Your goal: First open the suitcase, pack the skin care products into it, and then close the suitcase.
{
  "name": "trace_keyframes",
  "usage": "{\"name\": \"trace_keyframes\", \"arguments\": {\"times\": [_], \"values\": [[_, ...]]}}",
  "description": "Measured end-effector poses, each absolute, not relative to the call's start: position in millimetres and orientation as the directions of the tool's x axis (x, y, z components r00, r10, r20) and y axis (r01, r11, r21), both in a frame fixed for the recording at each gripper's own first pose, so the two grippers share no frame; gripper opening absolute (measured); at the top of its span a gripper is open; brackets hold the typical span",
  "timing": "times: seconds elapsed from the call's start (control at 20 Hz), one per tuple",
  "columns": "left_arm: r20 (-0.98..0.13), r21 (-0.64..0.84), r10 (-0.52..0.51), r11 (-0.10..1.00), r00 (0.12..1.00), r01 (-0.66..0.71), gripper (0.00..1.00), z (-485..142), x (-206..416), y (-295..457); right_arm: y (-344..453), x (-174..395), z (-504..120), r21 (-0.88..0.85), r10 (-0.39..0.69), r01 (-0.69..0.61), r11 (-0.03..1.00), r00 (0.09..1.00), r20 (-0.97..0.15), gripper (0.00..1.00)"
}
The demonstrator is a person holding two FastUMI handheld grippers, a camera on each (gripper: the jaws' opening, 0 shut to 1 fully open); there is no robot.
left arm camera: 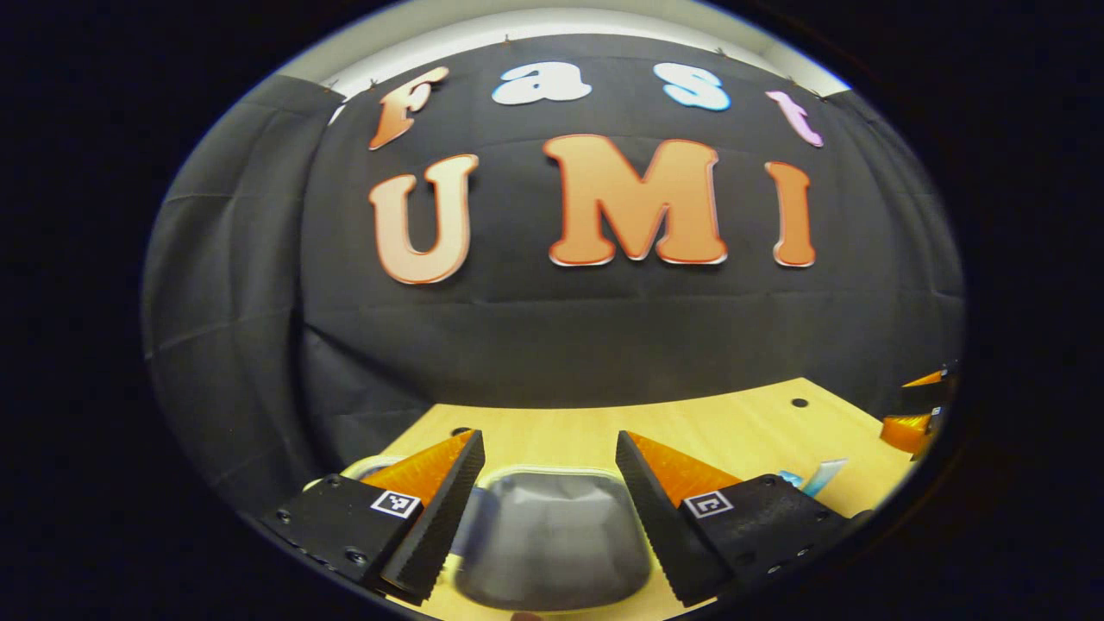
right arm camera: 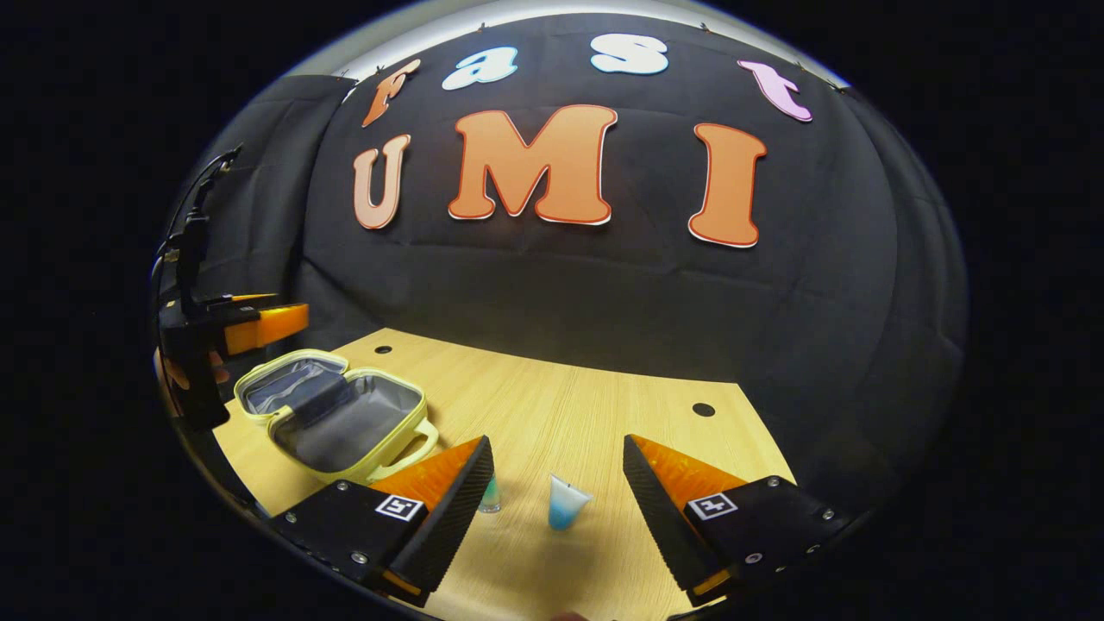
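1. Suitcase (right arm camera: 332, 418): small pale-yellow case, already lying open at the left edge of the worktop (right arm camera: 604, 414), grey lining up, handle toward the middle. You can expect it to be light, with a semi-stiff shell and soft lining; take it by the rim or handle.
2. Blue tube (right arm camera: 565, 504): stands cap-down near the front edge, between your right gripper's fingers but clear of both. Likely light, squashy and slick; grip it low, at the firmer cap end.
3. Small greenish bottle (right arm camera: 490, 496): just beside the tube, half hidden behind a finger. Probably rigid and easily tipped.
4. Right gripper (right arm camera: 559, 470): jaws wide apart, empty, touching nothing.
5. Left gripper (left arm camera: 549, 466): jaws wide apart, empty, hovering over the open suitcase (left arm camera: 552, 539).
6. Status, as judged: opening done; packing not yet begun.
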State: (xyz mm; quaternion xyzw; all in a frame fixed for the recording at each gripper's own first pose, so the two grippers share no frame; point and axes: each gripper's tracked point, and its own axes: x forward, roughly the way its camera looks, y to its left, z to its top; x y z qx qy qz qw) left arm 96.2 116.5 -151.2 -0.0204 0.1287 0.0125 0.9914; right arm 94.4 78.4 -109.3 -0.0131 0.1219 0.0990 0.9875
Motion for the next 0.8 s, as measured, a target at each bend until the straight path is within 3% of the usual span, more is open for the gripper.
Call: {"name": "trace_keyframes", "arguments": {"times": [0.4,0.8], "values": [[-0.274,-0.051,-0.174,0.985,0.946,0.166,0.95,-198,87,-15,68,107,-150,0.005,0.227,-0.234,0.972,0.937,-0.265,0.96],[-0.333,-0.068,-0.307,0.951,0.891,0.302,0.95,-277,81,-91,68,123,-204,-0.010,0.234,-0.250,0.968,0.920,-0.314,0.96]]}}
